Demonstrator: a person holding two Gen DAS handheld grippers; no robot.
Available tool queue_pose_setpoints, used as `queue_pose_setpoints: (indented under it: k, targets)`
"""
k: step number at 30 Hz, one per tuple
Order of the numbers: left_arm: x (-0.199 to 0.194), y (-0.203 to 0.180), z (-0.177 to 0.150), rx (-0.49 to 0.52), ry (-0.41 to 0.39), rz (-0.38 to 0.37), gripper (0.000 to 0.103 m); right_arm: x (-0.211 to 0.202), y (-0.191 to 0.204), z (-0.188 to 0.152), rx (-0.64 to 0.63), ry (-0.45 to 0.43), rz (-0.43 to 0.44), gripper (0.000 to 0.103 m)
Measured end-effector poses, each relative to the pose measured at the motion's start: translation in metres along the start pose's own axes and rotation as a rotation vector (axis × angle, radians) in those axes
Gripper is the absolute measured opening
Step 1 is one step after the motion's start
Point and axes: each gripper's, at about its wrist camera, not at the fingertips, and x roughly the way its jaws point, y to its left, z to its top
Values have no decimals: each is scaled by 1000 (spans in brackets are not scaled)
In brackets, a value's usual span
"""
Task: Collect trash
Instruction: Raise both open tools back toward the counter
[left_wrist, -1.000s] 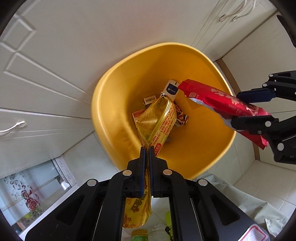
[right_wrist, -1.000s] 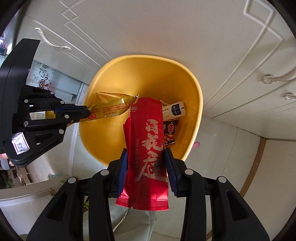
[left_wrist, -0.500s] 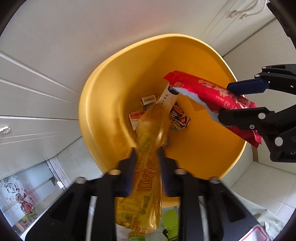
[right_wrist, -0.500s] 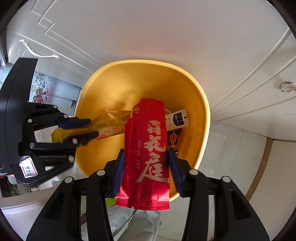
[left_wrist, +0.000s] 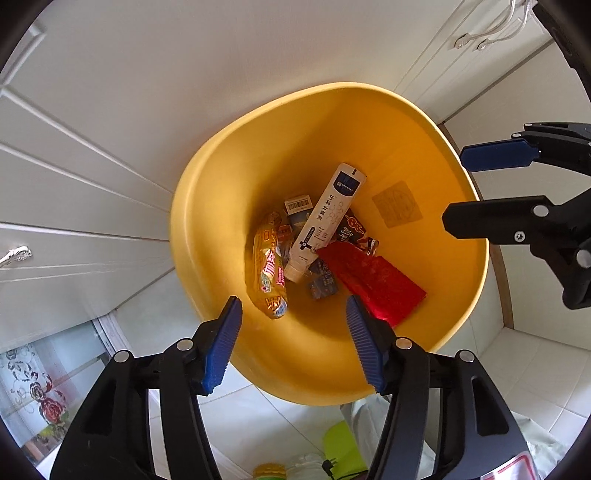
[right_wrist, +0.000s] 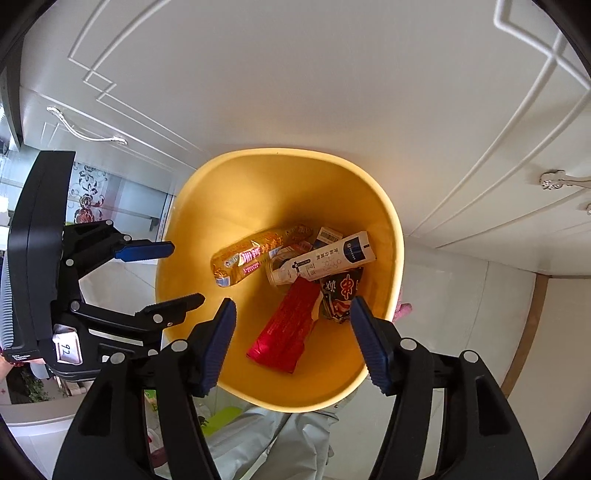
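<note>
A yellow trash bin (left_wrist: 229, 184) (right_wrist: 384, 229) stands on the floor against white cabinets. Inside lie a gold snack wrapper (left_wrist: 267, 273) (right_wrist: 255, 256), a red snack wrapper (left_wrist: 373, 282) (right_wrist: 286, 332), a white tube (left_wrist: 327, 218) (right_wrist: 325, 258) and other small wrappers. My left gripper (left_wrist: 293, 341) is open and empty above the bin's near rim; it also shows in the right wrist view (right_wrist: 177, 273). My right gripper (right_wrist: 293, 341) is open and empty above the bin; it also shows in the left wrist view (left_wrist: 452, 188).
White cabinet doors with metal handles (right_wrist: 86, 127) (left_wrist: 16, 254) surround the bin. A tiled floor (left_wrist: 524, 369) lies below. A glass door with a flower pattern (left_wrist: 40, 391) is at the left. Pale trousers (right_wrist: 266, 439) and a green item (left_wrist: 341, 441) show beneath the grippers.
Both grippers opened. The gold wrapper fell from the left gripper and the red wrapper fell from the right gripper; both now lie in the bin.
</note>
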Motion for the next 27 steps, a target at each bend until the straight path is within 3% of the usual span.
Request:
queue_pose_setpoints:
  k: [10,13,16,18,27]
  targets:
    - [-15,-2,-5,-12,-13,15,59,-16,-4,-9,31,-14,-15,65]
    - [-29,-3,-12,-26,-29,21,60,-30,1,-16,46,-36,-30,71]
    - [-51,-6,-21,-51,-59,38,70,-50,9,-26,67,-66,-57,73]
    - [-69,-10,-28,-75,-87,59,83,-67,16,-35,84,-82,-68,74]
    - [-157,-31,-62,-168,-235,90,96,-142,54,-70,125,-178,-190,77]
